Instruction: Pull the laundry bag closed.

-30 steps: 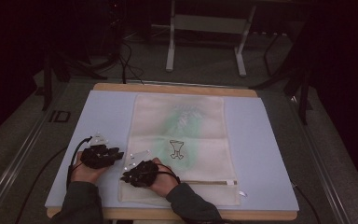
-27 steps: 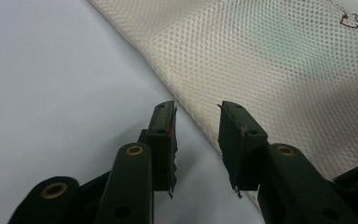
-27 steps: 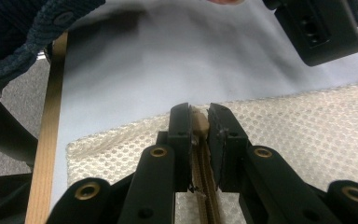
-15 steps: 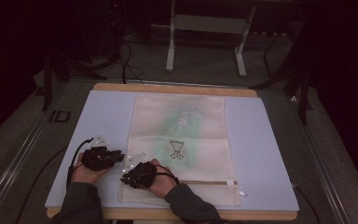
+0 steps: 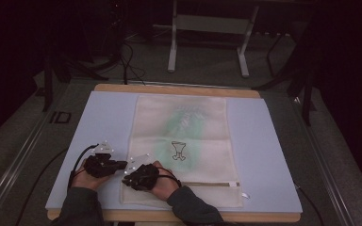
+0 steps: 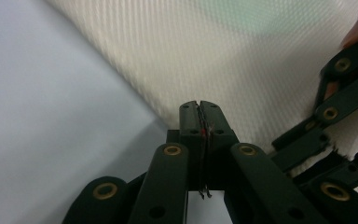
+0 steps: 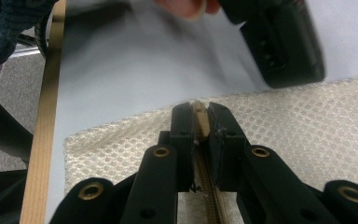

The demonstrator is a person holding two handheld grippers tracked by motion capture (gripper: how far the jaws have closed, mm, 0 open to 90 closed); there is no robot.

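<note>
Blue table mat (image 5: 99,117), both hands low: left claw (image 5: 122,165) pinched on mesh bag (image 5: 184,122) edge, right claw (image 5: 128,179) clamping its zipper (image 7: 201,122).

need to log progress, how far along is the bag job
Done: both grippers are at the near left corner of the cream bag. In hand: the right gripper is shut on the zip end; the left gripper has just closed at the bag's edge, though cloth between its jaws can't be seen. Left: the zip line still looks shut.
</note>
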